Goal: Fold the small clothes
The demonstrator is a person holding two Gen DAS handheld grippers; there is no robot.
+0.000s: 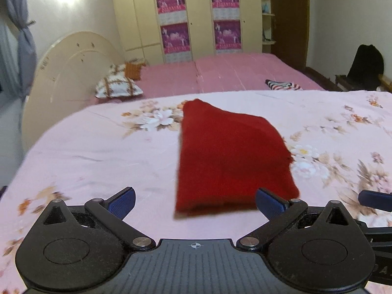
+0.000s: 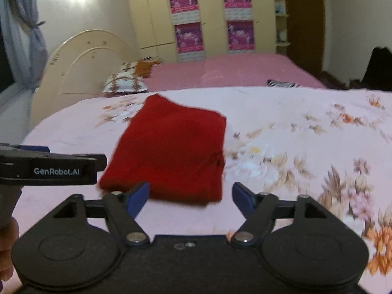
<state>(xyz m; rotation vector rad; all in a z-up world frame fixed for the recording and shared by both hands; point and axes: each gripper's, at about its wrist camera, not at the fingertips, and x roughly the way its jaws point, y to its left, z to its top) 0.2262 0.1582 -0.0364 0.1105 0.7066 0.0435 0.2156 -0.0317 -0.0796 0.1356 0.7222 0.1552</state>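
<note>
A folded dark red cloth (image 1: 230,156) lies flat on the pink floral sheet (image 1: 98,147); it also shows in the right wrist view (image 2: 171,147). My left gripper (image 1: 195,202) is open and empty, just short of the cloth's near edge. My right gripper (image 2: 191,196) is open and empty, also at the cloth's near edge. The left gripper's body (image 2: 49,170) shows at the left of the right wrist view. A blue fingertip of the right gripper (image 1: 374,198) shows at the right edge of the left wrist view.
A pink bed (image 1: 220,73) lies beyond the floral sheet, with patterned pillows (image 1: 117,87), an orange item (image 1: 132,69) and a striped garment (image 1: 281,84). A cream headboard (image 1: 68,73) stands left, wardrobes (image 1: 196,17) behind, a dark chair (image 1: 365,66) right.
</note>
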